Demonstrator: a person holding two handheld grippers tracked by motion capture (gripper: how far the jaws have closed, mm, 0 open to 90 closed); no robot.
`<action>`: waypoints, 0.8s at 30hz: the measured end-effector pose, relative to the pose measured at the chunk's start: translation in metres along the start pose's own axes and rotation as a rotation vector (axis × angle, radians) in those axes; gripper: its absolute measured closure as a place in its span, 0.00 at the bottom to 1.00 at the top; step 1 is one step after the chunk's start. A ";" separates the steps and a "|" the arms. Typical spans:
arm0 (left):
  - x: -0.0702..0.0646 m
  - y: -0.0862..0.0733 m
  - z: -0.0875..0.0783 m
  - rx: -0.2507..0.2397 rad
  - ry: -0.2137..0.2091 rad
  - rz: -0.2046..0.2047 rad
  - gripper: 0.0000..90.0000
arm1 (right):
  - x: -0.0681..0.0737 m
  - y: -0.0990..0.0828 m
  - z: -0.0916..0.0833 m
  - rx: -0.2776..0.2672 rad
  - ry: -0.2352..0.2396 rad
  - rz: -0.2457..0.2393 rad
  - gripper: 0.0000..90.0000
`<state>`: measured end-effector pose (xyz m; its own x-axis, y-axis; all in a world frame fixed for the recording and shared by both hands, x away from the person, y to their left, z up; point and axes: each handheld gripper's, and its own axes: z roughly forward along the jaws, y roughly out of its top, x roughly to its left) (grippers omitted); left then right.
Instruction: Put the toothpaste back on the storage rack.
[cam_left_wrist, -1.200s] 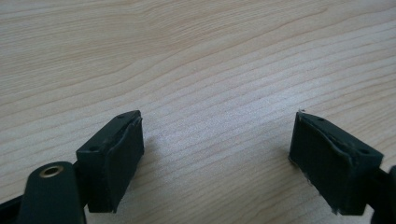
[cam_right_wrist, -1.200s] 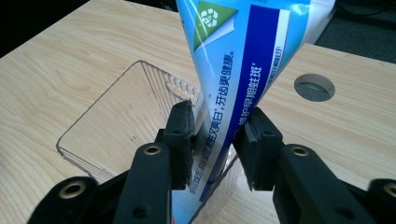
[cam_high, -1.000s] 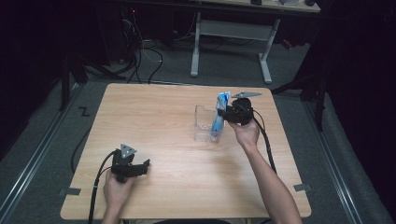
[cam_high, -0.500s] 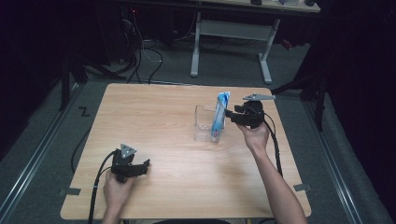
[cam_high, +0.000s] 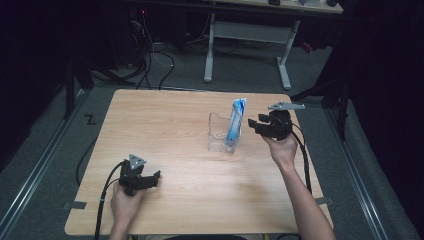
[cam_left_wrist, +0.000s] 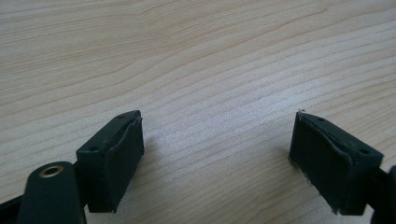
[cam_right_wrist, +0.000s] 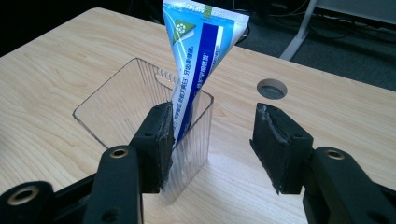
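blue-white toothpaste tube (cam_right_wrist: 196, 56) upright, leaning inside clear plastic holder (cam_right_wrist: 116, 107)

Black left hand-held gripper (cam_high: 150, 180), black right hand-held gripper (cam_high: 253, 126), grey triangular top plates, trailing black cables, brass-ringed screw holes

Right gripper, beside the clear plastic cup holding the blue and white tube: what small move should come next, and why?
Probably draw the right gripper a little further clear of the clear ribbed plastic cup. Its jaws have just been opening and stand apart with nothing pressed between them, while the blue and white toothpaste tube leans inside the cup on its own.
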<state>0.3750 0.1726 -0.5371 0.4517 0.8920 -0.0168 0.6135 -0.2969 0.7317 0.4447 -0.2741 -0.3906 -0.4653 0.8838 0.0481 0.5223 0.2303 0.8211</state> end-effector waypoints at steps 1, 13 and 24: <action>0.000 0.000 0.000 0.000 0.000 0.000 0.20 | 0.000 0.000 -0.002 -0.001 0.000 0.003 0.54; 0.000 0.000 0.000 0.000 0.000 0.000 0.20 | -0.003 -0.012 -0.018 -0.032 0.000 0.015 0.56; 0.000 0.000 0.000 0.000 0.001 0.000 0.20 | -0.006 -0.025 -0.032 -0.054 0.022 0.034 0.55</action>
<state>0.3751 0.1725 -0.5371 0.4510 0.8924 -0.0167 0.6137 -0.2965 0.7317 0.4115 -0.2981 -0.3926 -0.4637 0.8815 0.0889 0.4989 0.1768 0.8484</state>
